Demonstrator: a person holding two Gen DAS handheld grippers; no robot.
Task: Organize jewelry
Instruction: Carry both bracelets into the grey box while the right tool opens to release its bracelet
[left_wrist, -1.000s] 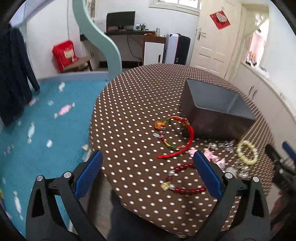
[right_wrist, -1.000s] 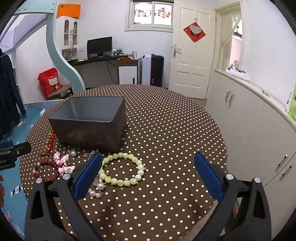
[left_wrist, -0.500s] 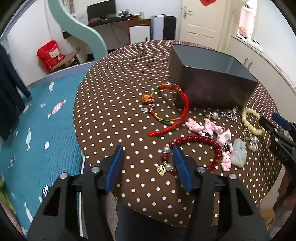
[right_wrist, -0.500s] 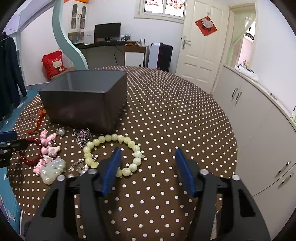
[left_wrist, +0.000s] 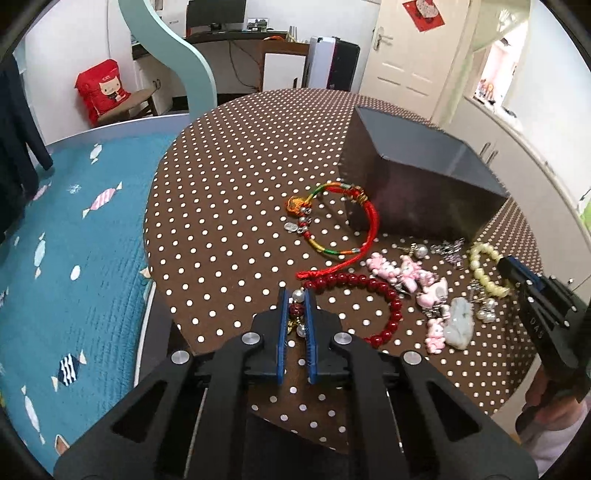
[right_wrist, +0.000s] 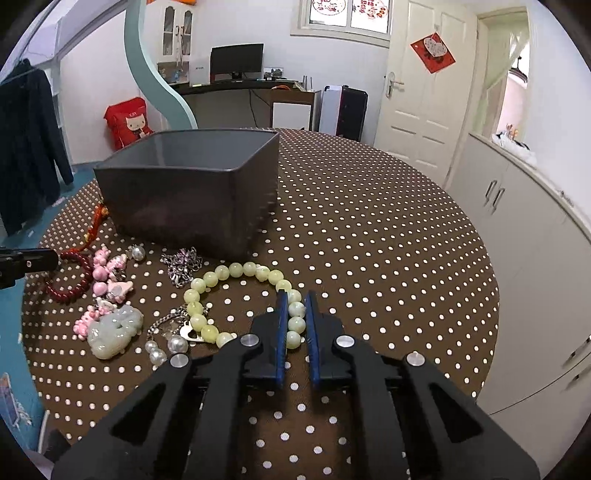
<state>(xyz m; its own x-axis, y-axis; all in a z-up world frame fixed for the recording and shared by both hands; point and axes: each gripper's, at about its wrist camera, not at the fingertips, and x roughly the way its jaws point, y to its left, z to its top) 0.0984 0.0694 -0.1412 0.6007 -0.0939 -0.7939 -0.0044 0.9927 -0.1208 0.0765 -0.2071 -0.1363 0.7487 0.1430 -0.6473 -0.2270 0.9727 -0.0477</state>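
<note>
My left gripper (left_wrist: 296, 295) is closing; its blue pads press on the clasp end of a red bead bracelet (left_wrist: 391, 295), with a pearl, a red bead and a gold charm between them. The bracelet lies on the brown dotted table (left_wrist: 229, 206). My right gripper (right_wrist: 295, 295) is also closing, and its pads pinch the near beads of a pale green bead bracelet (right_wrist: 229, 271) that lies flat. A grey open box (right_wrist: 177, 195) stands just behind the jewelry. The left gripper's tip (right_wrist: 48, 258) shows at the left edge of the right wrist view.
Between the two bracelets lie pink charms (left_wrist: 406, 273), a pale jade pendant (right_wrist: 110, 328), a silver chain (right_wrist: 183, 262) and pearls (right_wrist: 162, 350). A red cord bracelet (left_wrist: 371, 218) rests by the box. A blue bed cover (left_wrist: 74, 240) borders the table's left; white cabinets (right_wrist: 535, 258) its right.
Both grippers went from wide open to closed. The left one tipped down onto the red bracelet's clasp end; the right one sank onto the green bracelet's near beads.
</note>
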